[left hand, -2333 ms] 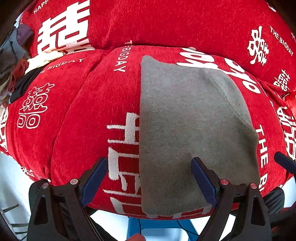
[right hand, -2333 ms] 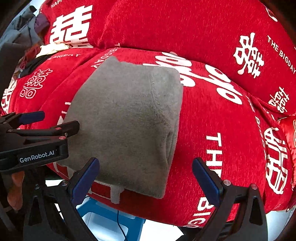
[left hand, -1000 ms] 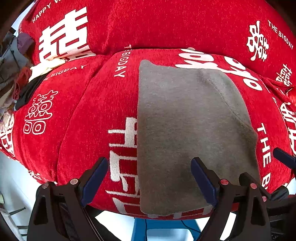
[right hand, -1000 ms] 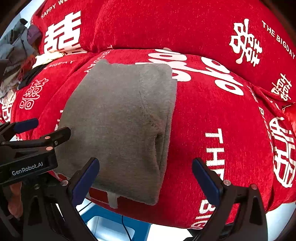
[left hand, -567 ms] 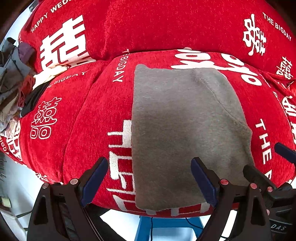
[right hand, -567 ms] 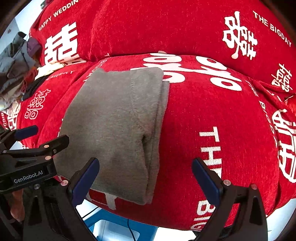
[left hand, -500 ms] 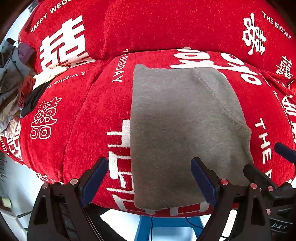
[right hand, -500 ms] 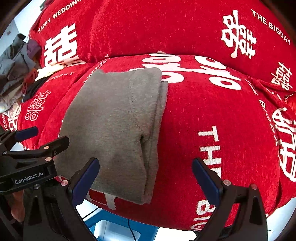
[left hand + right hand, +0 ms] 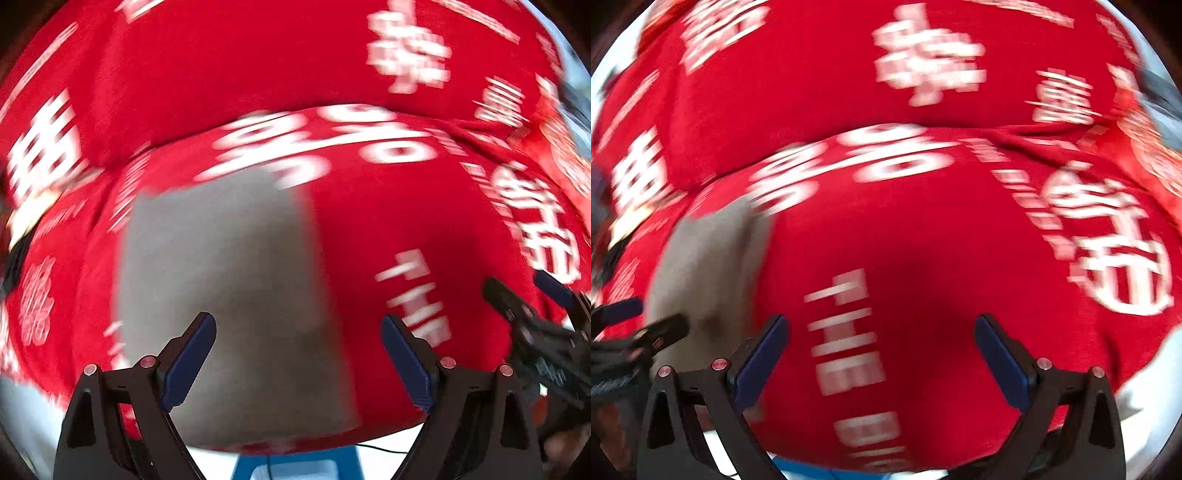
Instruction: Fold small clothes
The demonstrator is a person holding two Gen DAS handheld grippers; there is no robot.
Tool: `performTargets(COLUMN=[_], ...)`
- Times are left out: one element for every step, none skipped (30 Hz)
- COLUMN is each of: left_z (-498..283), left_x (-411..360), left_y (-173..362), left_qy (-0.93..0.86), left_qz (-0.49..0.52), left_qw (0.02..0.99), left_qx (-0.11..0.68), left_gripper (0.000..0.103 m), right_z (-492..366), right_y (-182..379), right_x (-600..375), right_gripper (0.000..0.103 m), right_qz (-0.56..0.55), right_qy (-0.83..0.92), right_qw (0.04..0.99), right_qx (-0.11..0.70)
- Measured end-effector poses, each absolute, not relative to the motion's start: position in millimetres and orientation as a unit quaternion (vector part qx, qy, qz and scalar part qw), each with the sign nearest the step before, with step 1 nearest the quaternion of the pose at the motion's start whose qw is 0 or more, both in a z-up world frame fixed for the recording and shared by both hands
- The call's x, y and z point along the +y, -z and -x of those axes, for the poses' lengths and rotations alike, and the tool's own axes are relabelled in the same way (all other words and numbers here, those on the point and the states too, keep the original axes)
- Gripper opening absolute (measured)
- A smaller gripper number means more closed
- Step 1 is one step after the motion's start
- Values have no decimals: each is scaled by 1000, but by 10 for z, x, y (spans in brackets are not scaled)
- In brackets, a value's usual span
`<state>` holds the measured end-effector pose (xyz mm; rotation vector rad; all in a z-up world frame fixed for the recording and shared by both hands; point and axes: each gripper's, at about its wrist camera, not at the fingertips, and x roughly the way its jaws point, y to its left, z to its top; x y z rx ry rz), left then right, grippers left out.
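A folded grey garment (image 9: 225, 280) lies flat on the red sofa seat cushion (image 9: 388, 229) with white lettering. My left gripper (image 9: 299, 354) is open and empty, hovering over the garment's near right part. In the right wrist view the garment (image 9: 705, 266) sits at the far left. My right gripper (image 9: 881, 350) is open and empty over bare red cushion to the right of the garment. Both views are motion-blurred. The right gripper also shows in the left wrist view (image 9: 532, 310), and the left gripper in the right wrist view (image 9: 639, 325).
The red back cushion (image 9: 258, 62) rises behind the seat. A pile of other clothes (image 9: 14, 236) lies at the far left edge of the sofa. A blue stool (image 9: 295, 465) stands on the floor below the seat's front edge.
Both grippers have swung quickly to the right, so the grey garment has slid left in both views. The garment itself lies as before. Both grippers stay open.
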<state>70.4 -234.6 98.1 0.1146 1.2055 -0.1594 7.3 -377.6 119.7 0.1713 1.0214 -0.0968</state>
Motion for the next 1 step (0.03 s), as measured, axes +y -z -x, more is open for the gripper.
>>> performTargets(left_z=[-764], left_x=[-2610], left_y=[-999], left_qy=[98], left_qz=[-65], left_qw=[818], left_qx=[563], left_gripper=[92], right_z=[-79], right_y=[-1211], right_x=[-4027], right_gripper=[101], right_qz=[-90], right_qy=[74], right_qw=[868], right_qx=[483])
